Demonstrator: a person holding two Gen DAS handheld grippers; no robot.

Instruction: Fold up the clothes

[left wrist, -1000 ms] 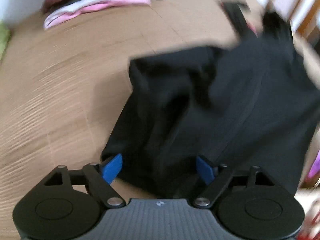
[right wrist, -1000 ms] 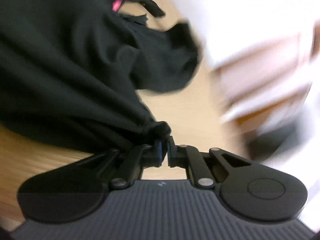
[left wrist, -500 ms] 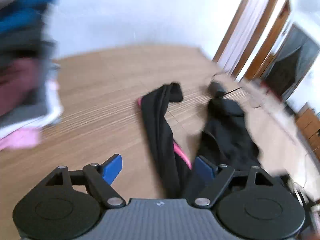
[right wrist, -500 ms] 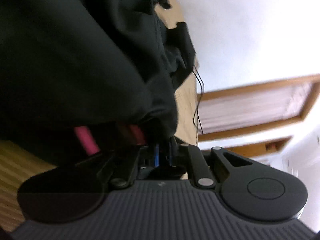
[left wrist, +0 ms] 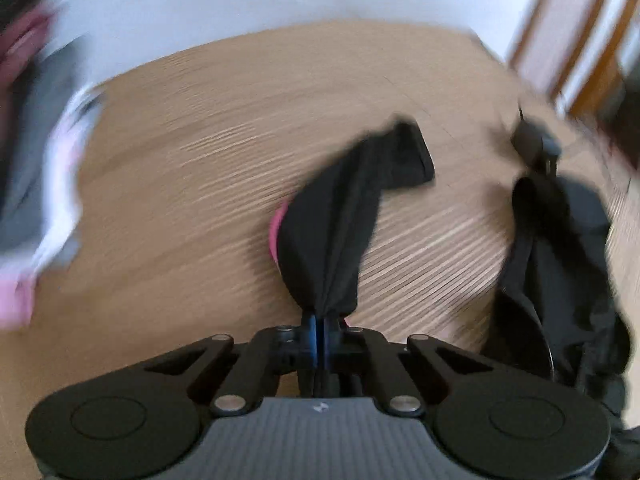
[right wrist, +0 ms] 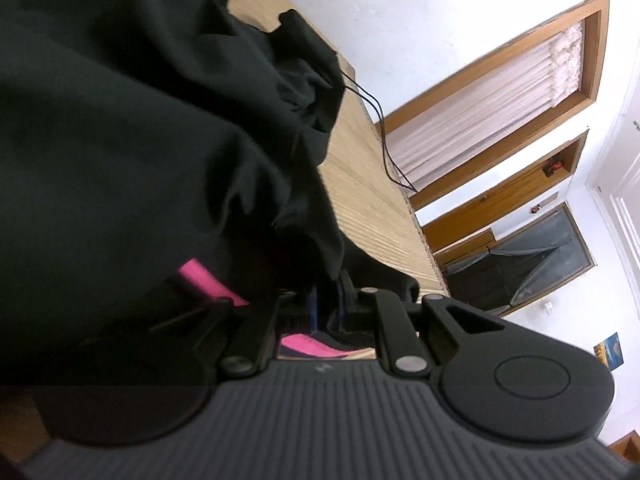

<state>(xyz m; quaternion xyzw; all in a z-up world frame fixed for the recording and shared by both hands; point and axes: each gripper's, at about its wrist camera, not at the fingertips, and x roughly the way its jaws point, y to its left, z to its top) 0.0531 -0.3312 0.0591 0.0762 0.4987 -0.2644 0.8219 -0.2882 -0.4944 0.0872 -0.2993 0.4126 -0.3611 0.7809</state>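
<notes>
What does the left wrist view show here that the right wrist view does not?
Left wrist only: the blurred stack of folded clothes at the table's left, and the left gripper, jaws shut on a black strip.

Right wrist only: windows, a thin cable, the right gripper clamping bunched cloth.

Both: the black garment with pink trim, the wooden table.

The light wooden counter with a fine ribbed grain carries everything here. A black garment with pink trim lies on it near the middle, one narrow end trailing away across the wood. To the right a second bunch of the black cloth rests on the surface. At the blurred left edge sits a pile of grey, white and pink clothes. In the right wrist view a thin black cable runs off the counter's far edge.
</notes>
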